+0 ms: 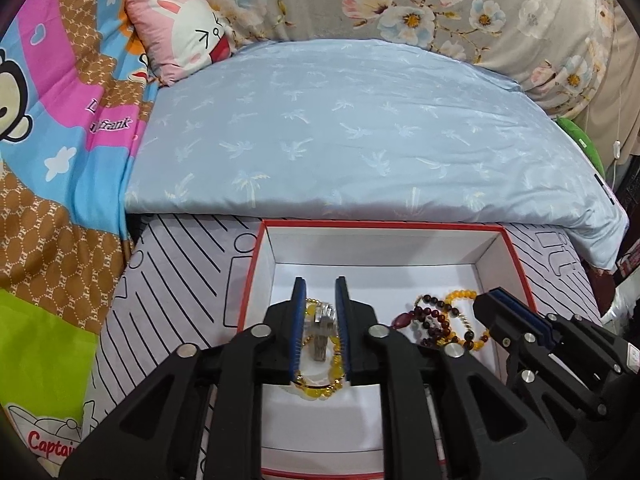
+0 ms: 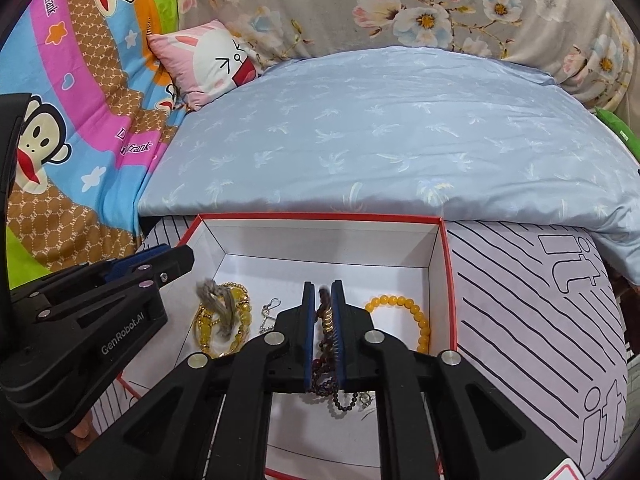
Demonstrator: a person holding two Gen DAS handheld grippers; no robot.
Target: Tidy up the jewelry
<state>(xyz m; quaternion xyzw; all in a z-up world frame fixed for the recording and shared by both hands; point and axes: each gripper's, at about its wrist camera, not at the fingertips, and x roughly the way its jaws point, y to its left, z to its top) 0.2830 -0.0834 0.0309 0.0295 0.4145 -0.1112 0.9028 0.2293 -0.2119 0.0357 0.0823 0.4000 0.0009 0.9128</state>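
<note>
Jaws of right gripper point(image 2: 323, 300) clenched on dark bead strand point(image 2: 326, 380), left gripper point(image 1: 320, 300) parted, above bed-set box point(image 1: 516, 256).

Box point(image 2: 447, 264) sat on the striped sheet point(image 2: 520, 300), quilt point(image 2: 360, 140) right behind it, pillow point(image 2: 208, 64) at far left. Inside: tasselled bracelet point(image 2: 224, 320) left, bead bracelet point(image 2: 416, 316) right, dark strand point(image 2: 324, 384) between.

bright even indoor light, soft shadows, sharp focus — strong fisheye curvature, dark vignette at corners
</note>
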